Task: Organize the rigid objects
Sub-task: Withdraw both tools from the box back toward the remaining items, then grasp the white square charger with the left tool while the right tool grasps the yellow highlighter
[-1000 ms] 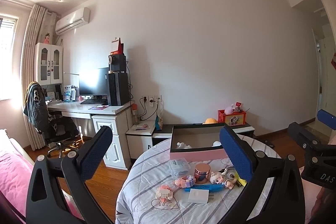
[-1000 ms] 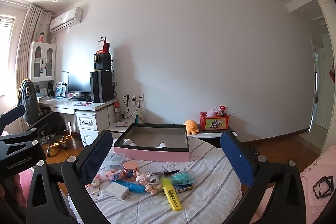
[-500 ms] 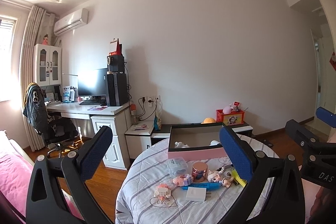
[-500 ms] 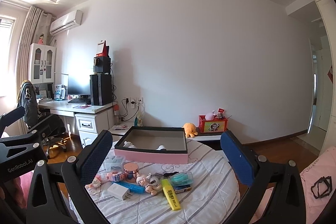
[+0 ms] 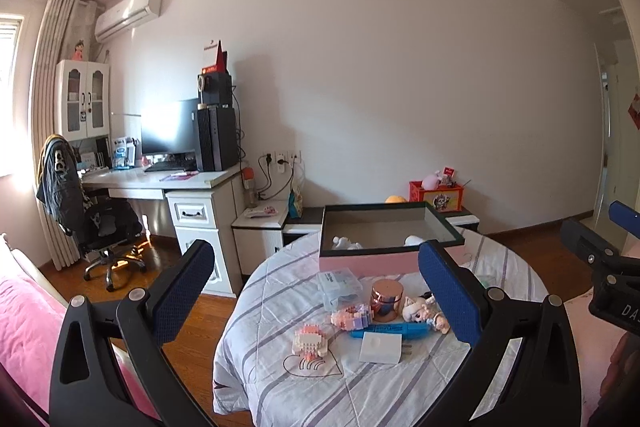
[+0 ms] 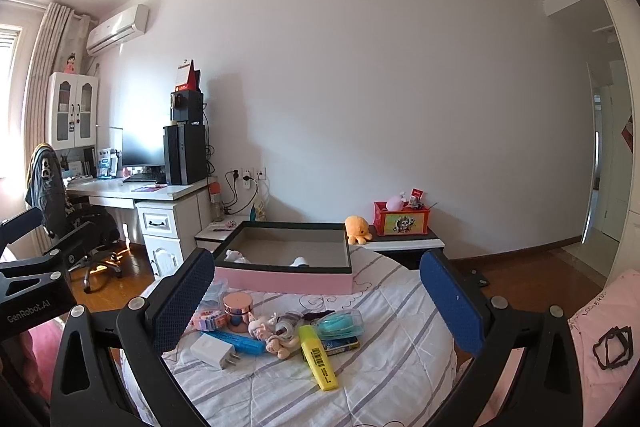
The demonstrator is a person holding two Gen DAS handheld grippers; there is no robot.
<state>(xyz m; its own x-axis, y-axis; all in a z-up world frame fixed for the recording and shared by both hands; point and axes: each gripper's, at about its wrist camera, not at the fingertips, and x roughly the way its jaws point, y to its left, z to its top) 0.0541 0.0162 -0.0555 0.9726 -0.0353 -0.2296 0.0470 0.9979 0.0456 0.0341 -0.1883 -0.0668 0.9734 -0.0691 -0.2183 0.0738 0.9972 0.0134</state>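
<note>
Both hand-held grippers hang above the near edge of a round bench (image 6: 400, 379) covered in a striped white cloth. My left hand-held gripper (image 5: 316, 291) has its blue-padded fingers spread wide with nothing between them; my right hand-held gripper (image 6: 316, 301) is spread just as wide and equally empty.

At the far side of the bench sits a pink box (image 6: 284, 281) with a dark rim, open on top, with two small white items lying inside. In front of it the loose things cluster together: a copper-coloured jar (image 6: 239, 311), a white charger plug (image 6: 214, 349) touching a blue marker (image 6: 240, 341), a small doll figure (image 6: 272, 337), a yellow highlighter (image 6: 318, 357) lying nearest me, and a teal tape dispenser (image 6: 340, 323). In the left view, a pink block toy (image 5: 310, 339) sits apart, toward the bench's left edge.
</note>
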